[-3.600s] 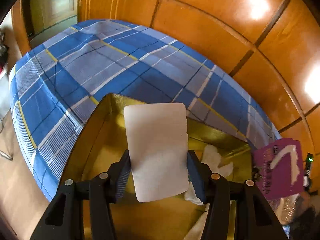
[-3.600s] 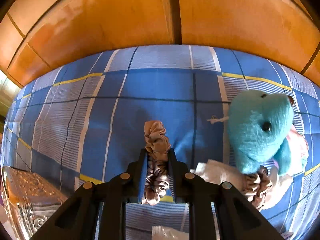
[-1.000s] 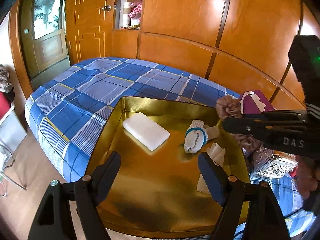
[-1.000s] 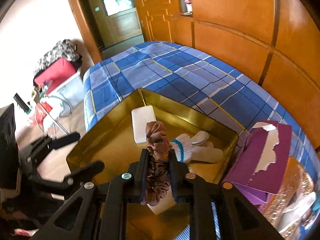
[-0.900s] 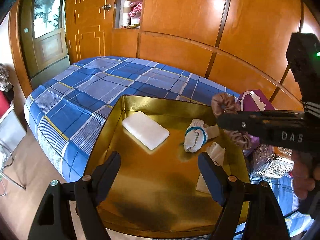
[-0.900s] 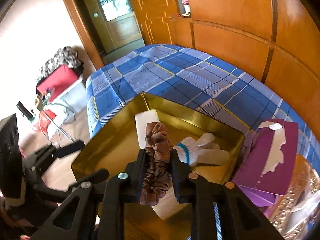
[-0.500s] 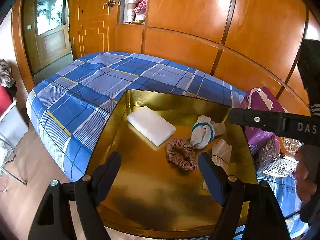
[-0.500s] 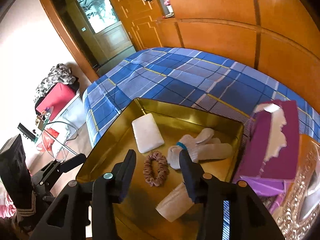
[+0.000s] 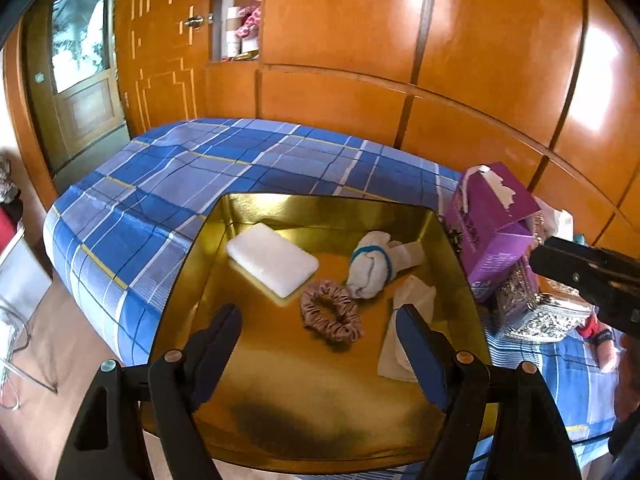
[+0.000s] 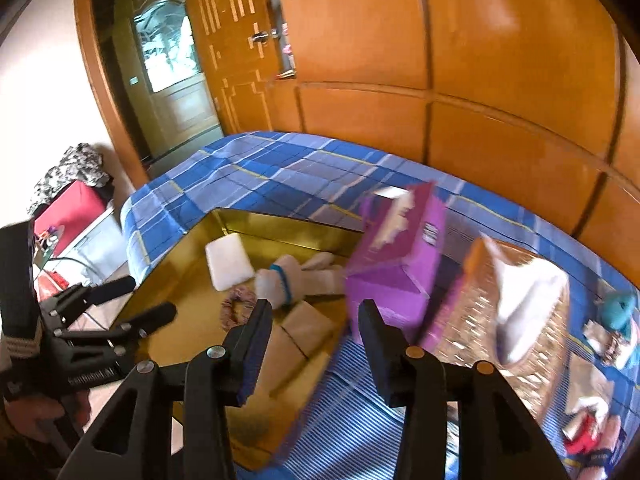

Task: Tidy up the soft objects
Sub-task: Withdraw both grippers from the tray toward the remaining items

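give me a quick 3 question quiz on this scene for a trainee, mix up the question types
1. True or false: the brown scrunchie lies inside the gold tray.
2. Multiple choice: what stands just outside the tray's right edge in the left wrist view? A) a red kettle B) the purple tissue box C) a green bottle
3. Short answer: what do the left gripper and right gripper hold between their fingers?

Key
1. True. It rests on the tray floor between the white pad and the folded beige cloth, next to the rolled white sock.
2. B
3. Nothing; both are open and empty.
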A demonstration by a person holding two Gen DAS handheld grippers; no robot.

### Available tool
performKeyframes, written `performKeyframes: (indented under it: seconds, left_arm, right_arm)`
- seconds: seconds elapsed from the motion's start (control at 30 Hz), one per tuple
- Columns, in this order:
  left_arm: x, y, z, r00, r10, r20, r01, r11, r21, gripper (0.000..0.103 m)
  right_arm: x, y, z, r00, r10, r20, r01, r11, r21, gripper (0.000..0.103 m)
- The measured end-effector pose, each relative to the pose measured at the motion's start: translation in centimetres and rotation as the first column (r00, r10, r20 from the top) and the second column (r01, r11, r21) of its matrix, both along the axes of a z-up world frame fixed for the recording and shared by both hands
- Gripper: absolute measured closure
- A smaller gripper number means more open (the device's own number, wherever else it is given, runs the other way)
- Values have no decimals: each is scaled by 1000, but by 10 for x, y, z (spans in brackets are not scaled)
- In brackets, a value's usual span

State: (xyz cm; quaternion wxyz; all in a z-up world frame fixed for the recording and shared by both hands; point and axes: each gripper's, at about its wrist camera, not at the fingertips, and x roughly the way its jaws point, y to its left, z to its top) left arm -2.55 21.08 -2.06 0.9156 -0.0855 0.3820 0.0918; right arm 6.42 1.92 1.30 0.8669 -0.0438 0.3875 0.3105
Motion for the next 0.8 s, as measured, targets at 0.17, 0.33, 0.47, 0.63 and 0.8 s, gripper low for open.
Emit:
performKeyframes:
  seconds: [0.17,0.33,0.47,0.63,0.8]
  left_arm:
    - [4,-15,3,999,-44,-5,44,999,9,23]
    - [7,-31,9,996,-88,2,88,996,29,23]
    - [9,-42,15,993,-118,16,117,992,54,23]
    - [12,-55,25,986,-160,35,157,985,77,23]
    - [19,-76,35,974,-224,43,219,972,89,23]
  right_arm:
    - [-5,-40,-2,996,-84,-12,84,996,25,58]
    - [-9,-78,-3,985,-172,-16,173,984,51,58]
    - [-14,-109,-5,970,-242,-21,243,968,59,58]
    - [-20,-144,-12,949,-314,-35,315,948,46,58]
    - [-26,-182,-23,914,-402,-61,404,914,27,58]
